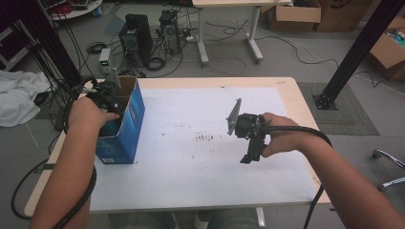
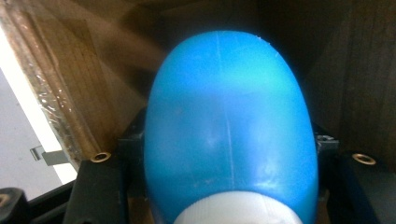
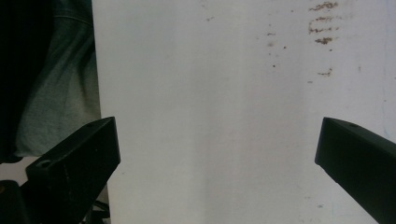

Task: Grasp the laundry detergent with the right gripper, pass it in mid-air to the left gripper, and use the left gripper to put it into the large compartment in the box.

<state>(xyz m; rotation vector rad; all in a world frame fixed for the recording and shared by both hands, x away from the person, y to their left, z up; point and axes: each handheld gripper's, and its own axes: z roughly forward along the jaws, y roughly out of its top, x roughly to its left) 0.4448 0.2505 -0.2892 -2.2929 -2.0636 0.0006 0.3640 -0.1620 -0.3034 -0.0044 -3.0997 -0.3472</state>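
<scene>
Left hand-held gripper point(image 1: 111, 98) is down inside the open top of the blue cardboard box point(image 1: 125, 126), which stands upright at the left edge of the table point(image 1: 286, 90). In the left gripper view, a blue plastic bottle point(image 2: 229, 126) sits between the two black jaws, its white cap end toward the camera and its rounded body pointing deeper into the box, with brown cardboard walls all around. The jaws lie against both sides of the bottle, so the grip reads as closed on it.

Right hand-held gripper point(image 1: 251, 153) hangs over the white table cover right of centre, jaws pointing down, spread wide and holding nothing; the right gripper view looks between them at bare, faintly stained cover.

Handling judgement: the bottle looks like smooth, glossy moulded plastic with a seam line down the middle, so probably slippery and somewhat squeezable if thin-walled. Weight cannot be told, since the fill level is not visible. The curved body narrows away from the jaws, so a grip there could slide off. The better hold is low on the shoulder near the white cap, where the sides run more parallel. Lift straight up to clear the box walls.
</scene>
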